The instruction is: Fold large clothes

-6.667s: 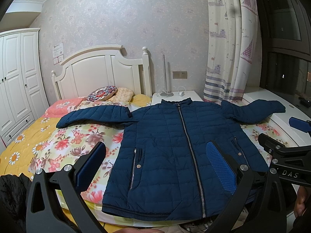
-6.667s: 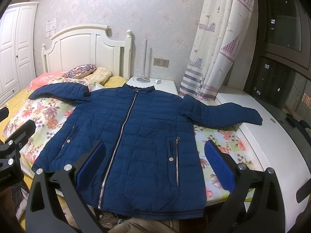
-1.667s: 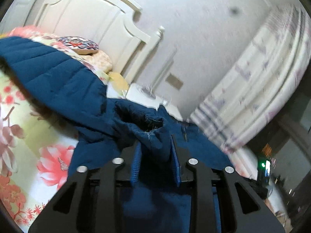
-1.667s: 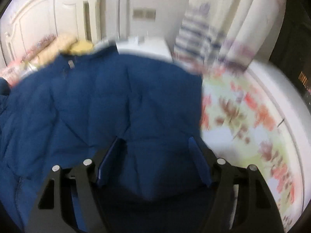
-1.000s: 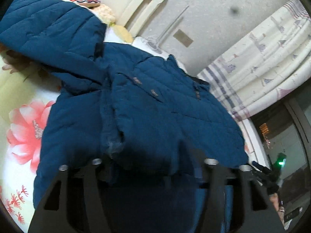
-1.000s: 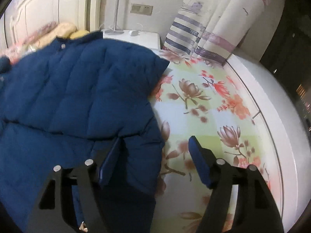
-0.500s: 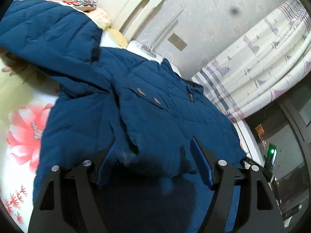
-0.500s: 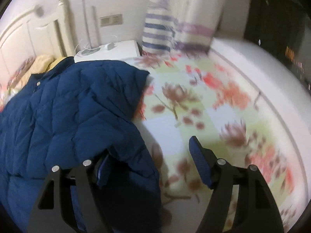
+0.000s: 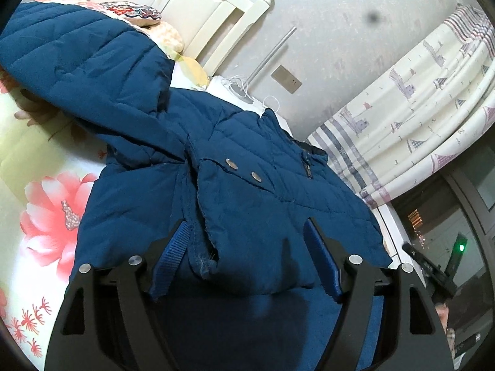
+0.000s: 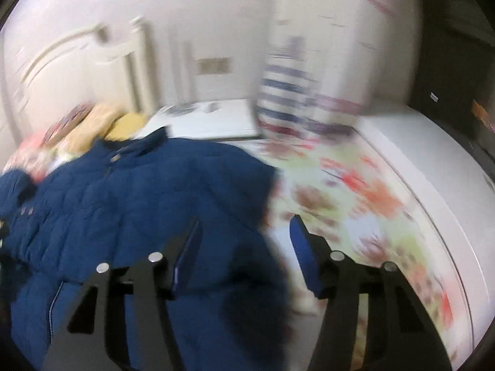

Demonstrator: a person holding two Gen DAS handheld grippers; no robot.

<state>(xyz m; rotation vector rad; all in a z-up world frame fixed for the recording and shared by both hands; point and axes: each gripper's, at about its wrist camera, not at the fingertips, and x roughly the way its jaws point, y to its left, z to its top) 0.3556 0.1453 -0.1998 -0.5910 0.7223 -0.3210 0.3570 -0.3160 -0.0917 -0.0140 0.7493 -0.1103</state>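
A navy quilted jacket (image 9: 247,191) lies on the floral bed sheet (image 9: 43,204) with both sleeves folded in over its front. The left sleeve's cuff with two snap buttons (image 9: 241,170) rests on the chest. My left gripper (image 9: 247,262) is open just above the folded cuff end, holding nothing. In the blurred right wrist view the jacket (image 10: 139,204) fills the lower left. My right gripper (image 10: 244,247) is open and empty over the jacket's right edge, its right finger over the sheet (image 10: 355,204).
A white headboard (image 9: 216,15), pillows (image 9: 136,15) and a white nightstand (image 10: 210,120) stand beyond the jacket. A patterned curtain (image 9: 417,102) hangs at the right. A white ledge (image 10: 433,160) runs along the bed's right side.
My left gripper let go of the sleeve cuff, opened, and drew back a little. My right gripper stayed open and swung fast, so its view is blurred.
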